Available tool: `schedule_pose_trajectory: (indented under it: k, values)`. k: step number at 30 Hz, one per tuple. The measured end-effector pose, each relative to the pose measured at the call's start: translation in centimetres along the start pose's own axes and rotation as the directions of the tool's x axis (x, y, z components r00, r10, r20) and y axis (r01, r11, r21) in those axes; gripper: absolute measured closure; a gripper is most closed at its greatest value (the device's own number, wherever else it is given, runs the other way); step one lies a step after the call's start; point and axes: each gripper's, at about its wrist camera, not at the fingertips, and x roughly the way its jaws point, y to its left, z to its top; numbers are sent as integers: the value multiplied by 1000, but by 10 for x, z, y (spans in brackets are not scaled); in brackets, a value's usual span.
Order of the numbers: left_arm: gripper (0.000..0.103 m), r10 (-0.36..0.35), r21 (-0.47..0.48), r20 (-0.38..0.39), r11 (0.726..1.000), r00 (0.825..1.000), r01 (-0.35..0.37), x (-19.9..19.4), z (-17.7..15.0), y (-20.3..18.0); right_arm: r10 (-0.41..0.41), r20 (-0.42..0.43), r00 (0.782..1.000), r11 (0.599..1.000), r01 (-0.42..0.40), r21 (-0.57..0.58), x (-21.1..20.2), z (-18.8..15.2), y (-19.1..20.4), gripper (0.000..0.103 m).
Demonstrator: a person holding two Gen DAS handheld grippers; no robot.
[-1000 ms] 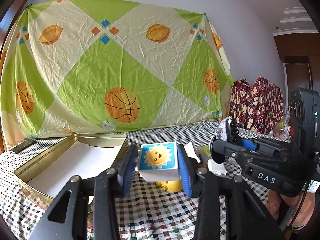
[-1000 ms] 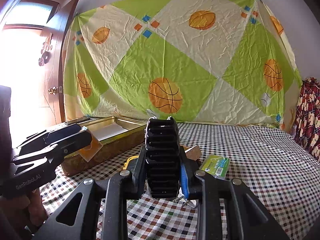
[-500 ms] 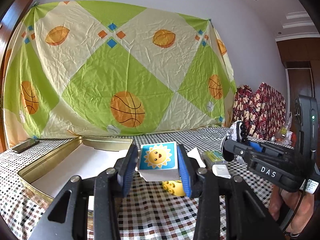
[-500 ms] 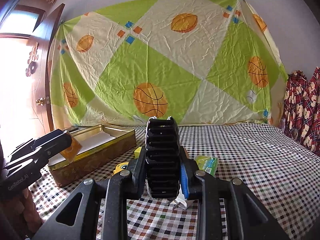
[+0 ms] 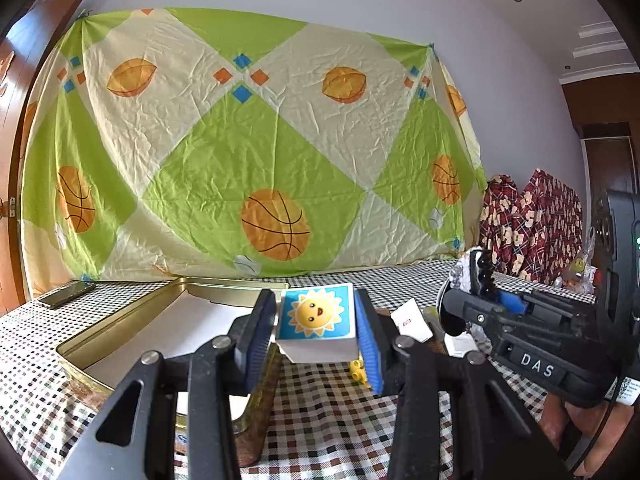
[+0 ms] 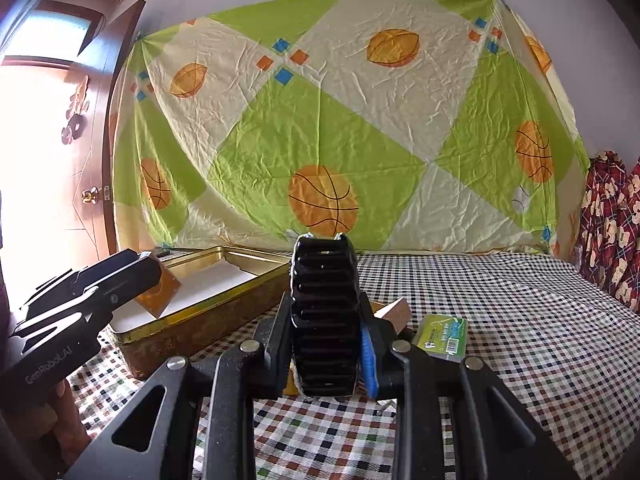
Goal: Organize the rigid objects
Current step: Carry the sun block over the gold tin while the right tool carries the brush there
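**Mia:** What do we have in our left gripper (image 5: 316,334)?

**Tom:** The sun block (image 5: 316,316); the two blue pads squeeze it tight from both sides; it hangs in the air just past the near corner of the gold tin (image 5: 120,326); it is not inside yet.

**Mia:** And our right gripper (image 6: 324,344)?

**Tom:** It is closed on the black ridged thing (image 6: 323,312); that one stands up tall between the jaws, above the checked cloth (image 6: 520,320), near the side of the tin.

**Mia:** So what do we do with the sun block?

**Tom:** We think it goes in the tin; we move it over the white floor inside; we lift it high enough to clear the gold wall; we keep it flat, with the sun face up.

**Mia:** When do we let go?

**Tom:** Only when it is low, close to the floor of the tin; if we drop it from up high it may bounce or tip.

**Mia:** What about the other things?

**Tom:** The yellow brick (image 5: 358,370) and the green card (image 6: 442,336) lie on the cloth; we keep our right gripper away from the left one, so they do not bump.
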Motion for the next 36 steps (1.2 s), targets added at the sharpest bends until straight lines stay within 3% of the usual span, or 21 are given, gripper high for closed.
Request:
schedule_pose_trajectory:
  k: [36]
  values:
    - [64,141,-80,-7,987,990,-141,-9,-2,73,102,-79,992,990,-109,-88,31,4,78,73]
